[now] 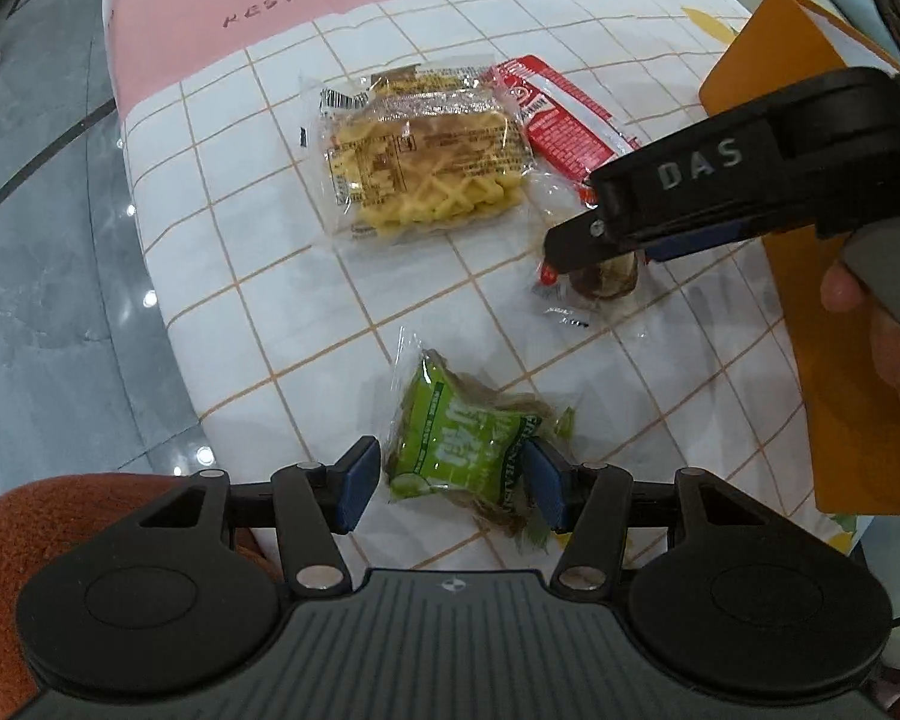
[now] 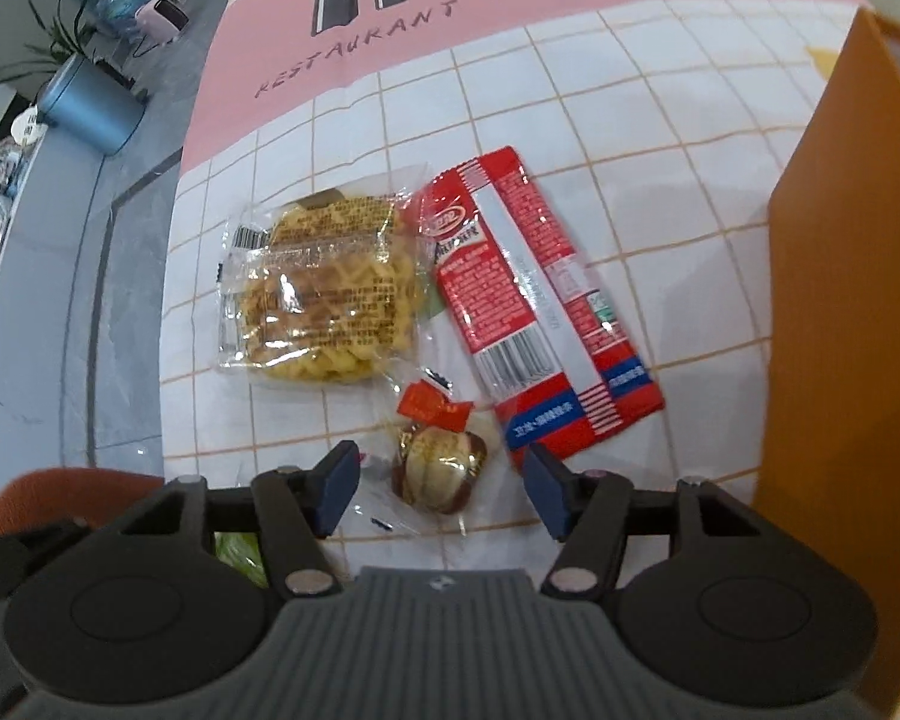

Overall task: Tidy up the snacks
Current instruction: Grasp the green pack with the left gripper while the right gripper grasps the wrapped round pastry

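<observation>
A green snack packet (image 1: 459, 450) lies on the checked tablecloth between the open fingers of my left gripper (image 1: 453, 483); its right pad seems to touch the packet. My right gripper (image 2: 441, 486) is open around a clear-wrapped brown and cream snack (image 2: 438, 468) with an orange tag; that snack also shows in the left wrist view (image 1: 606, 279) under the right gripper's fingers (image 1: 576, 240). A clear bag of yellow noodle snack (image 1: 426, 156) (image 2: 324, 294) and a red packet (image 1: 561, 120) (image 2: 534, 306) lie further back.
An orange box (image 1: 834, 360) (image 2: 846, 312) stands along the right side of the table. The tablecloth (image 1: 270, 276) has a pink band with "RESTAURANT" at the far end. The table's left edge drops to a grey floor (image 1: 48, 276). A grey bin (image 2: 90, 99) stands far left.
</observation>
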`<state>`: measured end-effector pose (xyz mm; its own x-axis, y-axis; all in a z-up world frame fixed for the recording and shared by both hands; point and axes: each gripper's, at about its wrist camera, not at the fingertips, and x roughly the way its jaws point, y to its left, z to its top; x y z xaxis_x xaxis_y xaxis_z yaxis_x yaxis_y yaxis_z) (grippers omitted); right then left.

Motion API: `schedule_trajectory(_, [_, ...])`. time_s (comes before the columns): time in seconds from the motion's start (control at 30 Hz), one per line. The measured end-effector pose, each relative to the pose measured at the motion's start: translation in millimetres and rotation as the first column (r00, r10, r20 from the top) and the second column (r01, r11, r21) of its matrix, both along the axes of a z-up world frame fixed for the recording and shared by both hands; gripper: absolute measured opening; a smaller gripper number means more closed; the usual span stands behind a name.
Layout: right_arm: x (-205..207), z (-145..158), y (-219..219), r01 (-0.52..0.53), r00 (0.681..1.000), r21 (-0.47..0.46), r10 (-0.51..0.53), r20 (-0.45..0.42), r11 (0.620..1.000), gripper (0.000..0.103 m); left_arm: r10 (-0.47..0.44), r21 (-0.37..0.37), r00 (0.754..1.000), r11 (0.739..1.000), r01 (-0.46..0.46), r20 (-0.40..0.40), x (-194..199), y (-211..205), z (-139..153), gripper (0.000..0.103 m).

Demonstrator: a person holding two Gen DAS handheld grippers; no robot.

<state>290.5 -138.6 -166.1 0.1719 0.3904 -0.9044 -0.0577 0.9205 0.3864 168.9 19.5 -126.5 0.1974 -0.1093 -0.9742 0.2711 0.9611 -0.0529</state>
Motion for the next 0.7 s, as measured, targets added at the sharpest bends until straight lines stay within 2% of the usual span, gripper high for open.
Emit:
schedule_trajectory(0.2, [0.0,-3.2,7.2,-0.021,1.0,0.0,0.021,0.003,1.0,0.059,0.003,-0.014,1.0,1.0,-0.003,0.013,0.4,-1.0,-0.6,0.061])
schedule_trajectory(0.3, [1.2,-6.0,9.5,-0.03,1.0,-0.001,0.03,0.005,1.0,0.052,-0.001,-0.01,1.0,1.0,0.002,0.023,0.6,-3.3,-1.9,0.061])
schedule_trajectory(0.4, [-1.0,-5.4,14.3,-0.065,0.998,-0.049,0.066,0.022,0.997,0.044,-0.001,-0.006,0.999,1.0,0.001,0.033,0.0,-4.5,-2.2,0.059])
schedule_trajectory(0.57, [-4.0,-4.0,12.3,-0.06,0.998,-0.052,0.061,0.01,0.997,0.037,-0.007,0.005,0.998,1.0,0.006,0.055,-2.5,-7.0,-0.8,0.057])
schedule_trajectory(0.7, [-10.7,6.4,5.5,-0.064,0.998,-0.089,0.065,0.01,0.994,0.034,0.018,-0.014,0.998,1.0,-0.017,0.063,-2.1,-3.1,1.4,0.051])
